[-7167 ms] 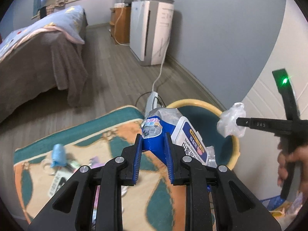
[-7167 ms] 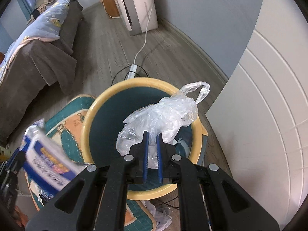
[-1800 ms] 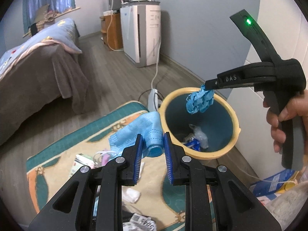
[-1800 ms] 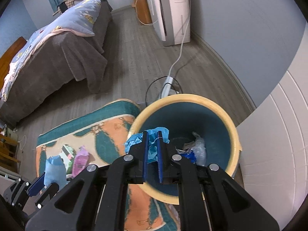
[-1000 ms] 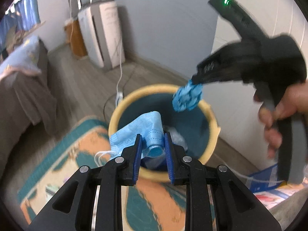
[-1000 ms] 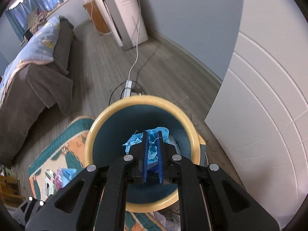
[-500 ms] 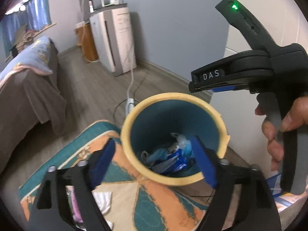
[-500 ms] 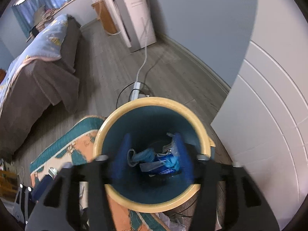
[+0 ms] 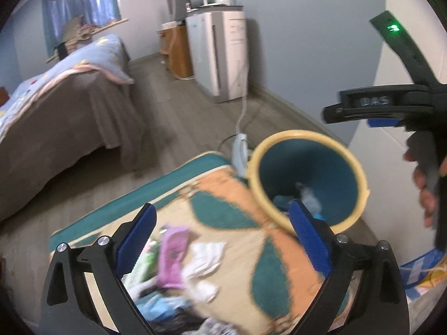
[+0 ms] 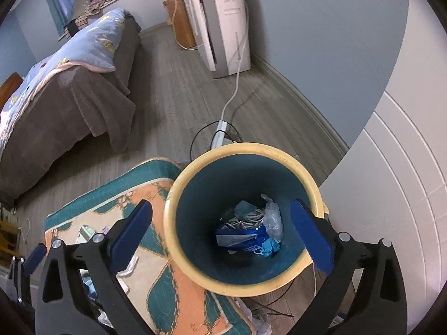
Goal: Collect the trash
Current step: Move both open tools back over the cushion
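Note:
A yellow-rimmed teal bin (image 10: pixel 290 164) stands on the floor by the rug; it shows in the left wrist view (image 9: pixel 360 173) too. Inside lie a blue packet (image 10: pixel 240 238), a clear plastic bag (image 10: pixel 272 217) and blue crumpled trash (image 10: pixel 269 247). My right gripper (image 10: pixel 220 231) is open and empty above the bin. My left gripper (image 9: pixel 220 237) is open and empty above the rug (image 9: pixel 223 195), left of the bin. On the rug lie a pink wrapper (image 9: pixel 171 254), white tissue (image 9: pixel 206 259) and other blurred litter. The right gripper's body (image 9: pixel 391 106) shows in the left wrist view.
A bed (image 10: pixel 64 83) with a brown skirt stands at the left. A white air purifier (image 10: pixel 223 22) stands by the far wall; its cable runs to a power strip (image 10: pixel 219 135) behind the bin. A white panelled wall (image 10: pixel 391 181) is at the right.
Both grippers opened and dropped the blue mask and blue crumpled piece into the bin. The left gripper has since swung left toward the rug litter.

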